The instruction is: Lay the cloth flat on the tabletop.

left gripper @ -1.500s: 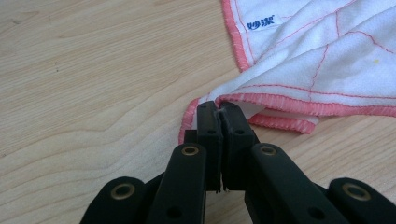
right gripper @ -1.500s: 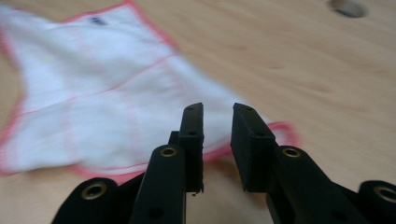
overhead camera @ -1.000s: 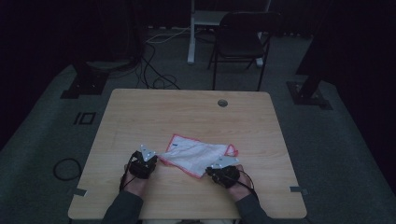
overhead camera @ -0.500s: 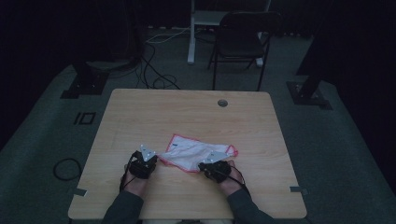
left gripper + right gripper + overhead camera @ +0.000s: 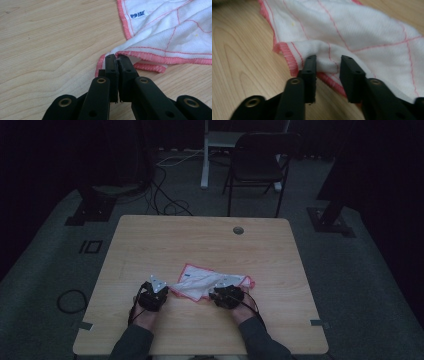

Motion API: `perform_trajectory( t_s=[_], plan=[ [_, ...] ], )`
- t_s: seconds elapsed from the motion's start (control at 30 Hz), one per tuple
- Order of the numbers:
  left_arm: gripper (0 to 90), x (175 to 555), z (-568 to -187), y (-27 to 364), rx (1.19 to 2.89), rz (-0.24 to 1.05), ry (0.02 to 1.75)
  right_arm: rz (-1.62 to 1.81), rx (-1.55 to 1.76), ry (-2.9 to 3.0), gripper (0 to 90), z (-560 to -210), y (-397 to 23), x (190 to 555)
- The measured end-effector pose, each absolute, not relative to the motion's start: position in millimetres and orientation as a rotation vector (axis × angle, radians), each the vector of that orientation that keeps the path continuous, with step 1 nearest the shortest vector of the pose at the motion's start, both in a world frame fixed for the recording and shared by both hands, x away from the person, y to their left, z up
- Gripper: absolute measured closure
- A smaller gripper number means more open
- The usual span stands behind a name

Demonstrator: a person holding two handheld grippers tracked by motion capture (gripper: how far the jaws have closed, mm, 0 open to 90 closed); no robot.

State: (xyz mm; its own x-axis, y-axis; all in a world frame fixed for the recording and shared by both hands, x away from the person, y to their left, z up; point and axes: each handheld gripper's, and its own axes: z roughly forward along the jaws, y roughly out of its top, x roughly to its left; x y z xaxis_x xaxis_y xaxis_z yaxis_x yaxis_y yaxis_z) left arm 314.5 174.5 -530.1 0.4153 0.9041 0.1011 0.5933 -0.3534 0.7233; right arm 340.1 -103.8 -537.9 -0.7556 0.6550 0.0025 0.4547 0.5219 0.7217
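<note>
A white cloth (image 5: 205, 281) with a pink hem and pink stitch lines lies rumpled on the wooden table (image 5: 200, 240) near its front edge. My left gripper (image 5: 168, 288) is at the cloth's left corner. In the left gripper view its jaws (image 5: 116, 57) are shut on the pink hem of the cloth (image 5: 170, 32). My right gripper (image 5: 214, 293) is at the cloth's near right edge. Its jaws (image 5: 328, 61) have just been opening and stand apart, with a soft fold of the cloth (image 5: 352, 27) lying loose between them.
A round cable hole (image 5: 238, 230) sits near the table's far edge. A dark chair (image 5: 260, 165) and a white stand (image 5: 205, 155) are behind the table. Cables (image 5: 165, 205) run over the dark floor at the back left.
The right gripper has slid left along the table, bunching the cloth's right part toward the middle, and its jaws have parted. The left gripper has stayed put, still pinching the corner.
</note>
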Motion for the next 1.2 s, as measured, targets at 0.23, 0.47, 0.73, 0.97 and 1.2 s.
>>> perform_trajectory(
  t_s=[0.23, 0.47, 0.73, 0.97, 1.2],
  plan=[
    [87.9, 314, -529, 175, 2.068, 0.671, 1.263, 1.017, 0.914, 2.526, 83.1, -536, -108, 340],
    [88.1, 314, -526, 176, 2.058, 0.678, 1.258, 1.049, 0.928, 2.48, 90.0, -517, -132, 333],
    [88.1, 313, -521, 176, 2.043, 0.683, 1.254, 1.135, 0.906, 2.491, 81.8, -509, -139, 318],
    [88.1, 314, -514, 176, 2.021, 0.691, 1.245, 1.137, 0.866, 2.532, 60.5, -524, -114, 302],
    [88.2, 317, -507, 175, 1.997, 0.696, 1.24, 1.033, 0.858, 2.5, 51.1, -536, -100, 300]
  ],
)
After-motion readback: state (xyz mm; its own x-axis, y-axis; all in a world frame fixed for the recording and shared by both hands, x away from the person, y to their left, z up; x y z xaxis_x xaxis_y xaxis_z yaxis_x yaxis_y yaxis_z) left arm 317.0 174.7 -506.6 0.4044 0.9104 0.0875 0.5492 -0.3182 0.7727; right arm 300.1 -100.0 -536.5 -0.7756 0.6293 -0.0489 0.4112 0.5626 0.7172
